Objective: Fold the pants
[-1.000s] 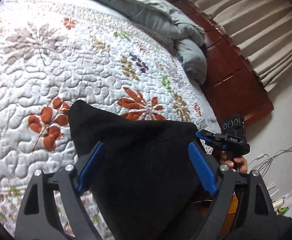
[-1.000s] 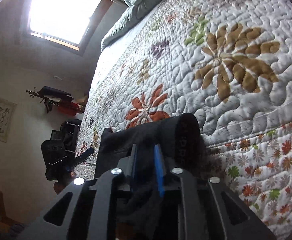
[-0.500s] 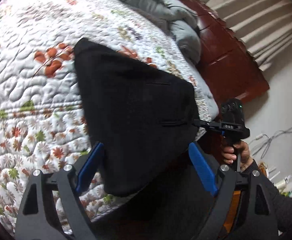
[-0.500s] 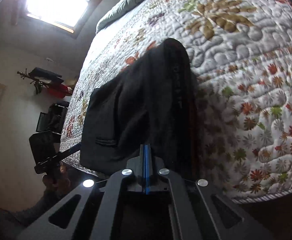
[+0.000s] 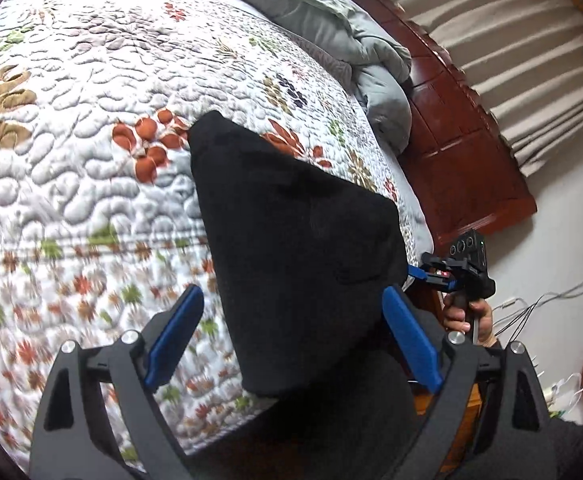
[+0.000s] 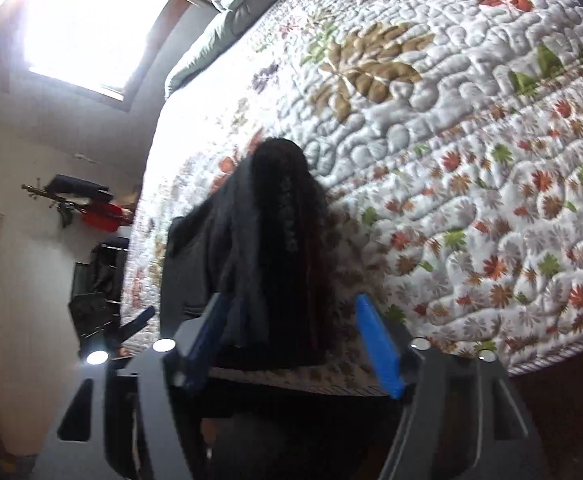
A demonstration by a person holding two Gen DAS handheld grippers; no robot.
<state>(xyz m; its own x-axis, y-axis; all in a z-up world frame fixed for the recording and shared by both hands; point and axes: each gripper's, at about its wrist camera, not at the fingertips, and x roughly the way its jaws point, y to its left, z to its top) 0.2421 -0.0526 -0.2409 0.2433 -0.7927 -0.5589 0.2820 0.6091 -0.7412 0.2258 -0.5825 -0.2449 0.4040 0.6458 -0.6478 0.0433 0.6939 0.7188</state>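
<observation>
The black pants (image 5: 291,248) lie folded into a compact, wedge-shaped bundle near the edge of the bed, on the quilt (image 5: 71,168), with their near end hanging slightly over the side. In the right wrist view the pants (image 6: 275,240) show as a dark heap with a grey layer on their left side.

The left gripper (image 5: 291,336) points down toward the bundle. Its jaws are opening and stand wide, one blue pad on each side of the near end of the pants; neither pad presses on the cloth. The right gripper (image 6: 291,340) also tilts down at the bed edge. Its jaws are opening too, wide apart, with the end of the pants between them but not gripped. In the left wrist view the right gripper (image 5: 419,272) sits just beside the far corner of the bundle, held by a hand (image 5: 467,316) with a dark sleeve below.

The quilt is white, stitched in wavy ridges, with printed leaves in orange, brown and green. A grey-green duvet (image 5: 351,40) is bunched at the head of the bed against a reddish wooden headboard (image 5: 463,160). Pale curtains (image 5: 531,60) hang behind it, and cables (image 5: 543,308) trail on the floor. A bright window (image 6: 91,28) lights the other side of the room.
</observation>
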